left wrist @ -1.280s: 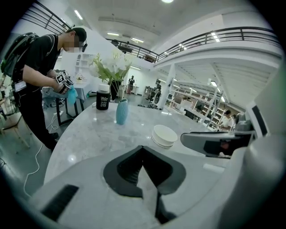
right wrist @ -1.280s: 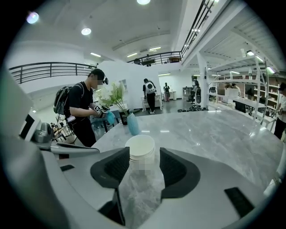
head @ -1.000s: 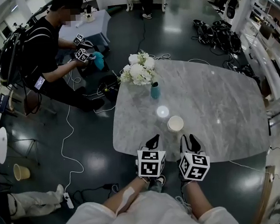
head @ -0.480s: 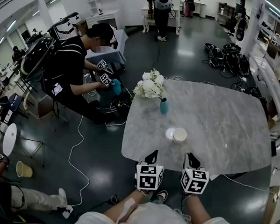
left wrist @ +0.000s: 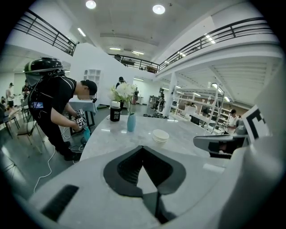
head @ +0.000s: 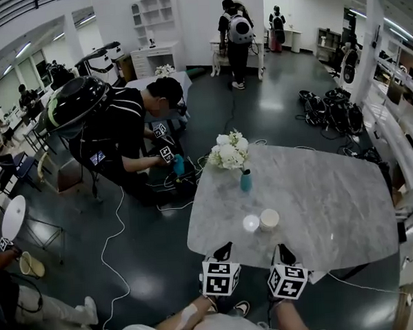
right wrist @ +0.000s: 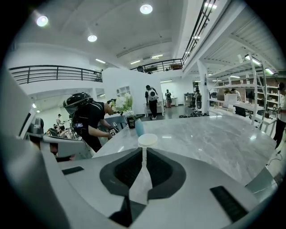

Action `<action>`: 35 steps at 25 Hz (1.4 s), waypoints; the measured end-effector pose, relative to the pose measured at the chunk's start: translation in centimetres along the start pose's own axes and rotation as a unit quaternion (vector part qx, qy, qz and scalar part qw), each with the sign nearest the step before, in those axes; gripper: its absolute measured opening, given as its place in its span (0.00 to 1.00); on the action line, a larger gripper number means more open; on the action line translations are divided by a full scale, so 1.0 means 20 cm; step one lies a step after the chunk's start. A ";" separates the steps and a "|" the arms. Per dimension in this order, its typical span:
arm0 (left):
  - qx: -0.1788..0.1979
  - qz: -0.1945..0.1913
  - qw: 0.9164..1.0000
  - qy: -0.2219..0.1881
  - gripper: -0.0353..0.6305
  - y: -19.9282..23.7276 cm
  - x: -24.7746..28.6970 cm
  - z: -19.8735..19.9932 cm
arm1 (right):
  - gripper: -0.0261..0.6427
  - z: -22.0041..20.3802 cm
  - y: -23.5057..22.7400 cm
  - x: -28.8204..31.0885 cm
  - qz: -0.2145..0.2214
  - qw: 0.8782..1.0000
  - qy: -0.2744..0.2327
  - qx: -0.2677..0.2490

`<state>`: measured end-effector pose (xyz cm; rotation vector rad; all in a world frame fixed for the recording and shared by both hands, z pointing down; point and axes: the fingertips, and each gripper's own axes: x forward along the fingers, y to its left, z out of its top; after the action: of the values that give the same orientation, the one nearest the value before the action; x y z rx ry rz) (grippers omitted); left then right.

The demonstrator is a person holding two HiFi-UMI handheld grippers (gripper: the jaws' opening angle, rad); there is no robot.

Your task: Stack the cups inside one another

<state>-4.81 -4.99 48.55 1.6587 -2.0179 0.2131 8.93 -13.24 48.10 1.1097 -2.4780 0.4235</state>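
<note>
A cream cup stack stands near the front edge of the marble table; it also shows as the cup stack and the cup stack. My left gripper hovers at the table's front edge, a short way before the cups, shut with nothing in it; the left gripper has its tips together. My right gripper is beside it, in line with the cups. The right gripper has just been closing; only a thin slit is left and nothing is between the jaws.
A blue vase with white flowers stands behind the cups on the table's left side. A person crouches on the floor left of the table, holding other grippers. Cables trail over the dark floor.
Both grippers have drawn back from the cup stack toward the table's front edge. The right gripper's jaws, spread before, have come together. The head view has lifted and shows more of the room.
</note>
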 end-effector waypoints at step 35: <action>-0.012 -0.068 0.998 -0.006 0.05 -0.17 -0.15 -0.08 | 0.05 -0.06 0.13 -0.32 -0.012 0.999 -0.028 0.021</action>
<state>-0.80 -2.42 47.76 1.7782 -1.9000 0.1294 11.13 -6.94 45.95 1.1811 -2.5125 0.4451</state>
